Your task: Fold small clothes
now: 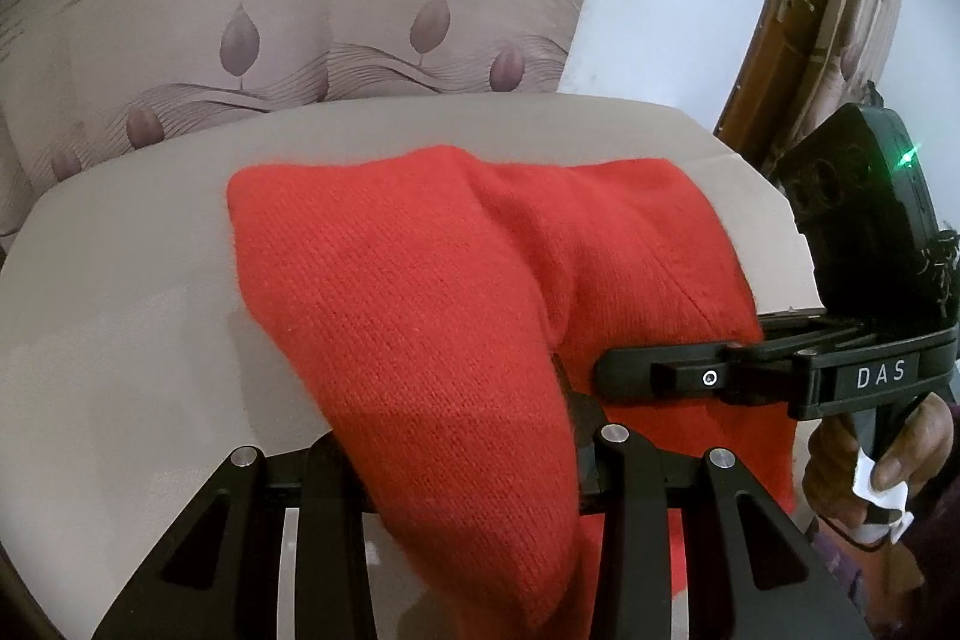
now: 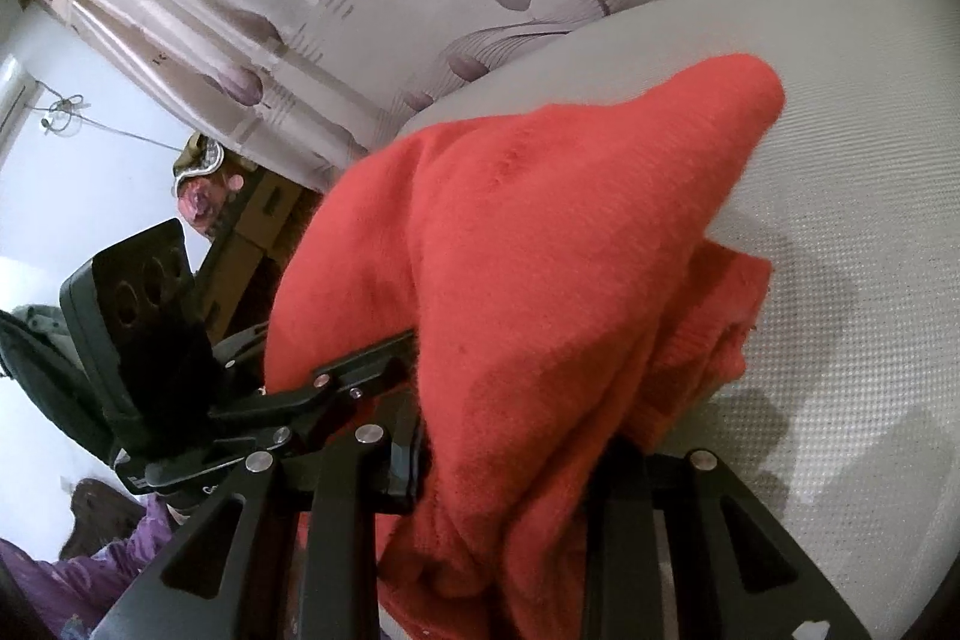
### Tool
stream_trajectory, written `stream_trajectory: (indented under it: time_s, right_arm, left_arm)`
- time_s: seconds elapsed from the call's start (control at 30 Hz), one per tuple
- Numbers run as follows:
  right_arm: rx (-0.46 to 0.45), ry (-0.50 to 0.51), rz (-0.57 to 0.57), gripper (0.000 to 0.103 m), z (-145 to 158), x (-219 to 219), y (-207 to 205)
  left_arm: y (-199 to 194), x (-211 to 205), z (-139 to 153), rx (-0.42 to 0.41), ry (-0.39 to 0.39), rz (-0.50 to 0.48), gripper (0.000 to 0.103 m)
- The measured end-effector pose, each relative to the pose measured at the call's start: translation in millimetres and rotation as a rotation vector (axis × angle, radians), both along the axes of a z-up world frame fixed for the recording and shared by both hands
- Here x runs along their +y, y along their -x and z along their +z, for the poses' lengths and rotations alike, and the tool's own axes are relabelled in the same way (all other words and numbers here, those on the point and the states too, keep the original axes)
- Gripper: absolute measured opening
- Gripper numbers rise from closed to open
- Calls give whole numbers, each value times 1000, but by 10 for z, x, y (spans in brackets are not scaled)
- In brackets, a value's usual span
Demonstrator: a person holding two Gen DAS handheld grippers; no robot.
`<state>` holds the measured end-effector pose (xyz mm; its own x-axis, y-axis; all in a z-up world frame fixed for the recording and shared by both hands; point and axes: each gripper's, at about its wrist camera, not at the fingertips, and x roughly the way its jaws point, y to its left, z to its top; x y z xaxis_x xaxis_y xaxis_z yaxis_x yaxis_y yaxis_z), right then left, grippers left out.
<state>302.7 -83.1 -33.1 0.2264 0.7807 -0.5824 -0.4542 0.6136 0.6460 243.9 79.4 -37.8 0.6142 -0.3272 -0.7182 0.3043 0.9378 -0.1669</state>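
A red knitted garment lies bunched on a pale grey table. In the left wrist view its near fold runs between my left gripper's jaws, which are shut on it. My right gripper comes in from the right, its fingers lying on the red cloth. In the right wrist view the garment is draped over and between my right gripper's jaws, which are shut on it and lift it above the table. My left gripper shows at the left, its fingertips hidden under the cloth.
A curtain with purple leaf print hangs right behind the table. A wooden door frame stands at the right. The table's right edge is close to the garment. The person's hand holds the right gripper's handle.
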Motion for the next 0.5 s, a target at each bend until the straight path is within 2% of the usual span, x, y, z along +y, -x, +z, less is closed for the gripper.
stream_trajectory:
  time_s: [0.5]
  right_arm:
    - [5, 4, 14, 27, -26, 223, 141]
  left_arm:
    - [243, 103, -36, 7, 1, 1, 38]
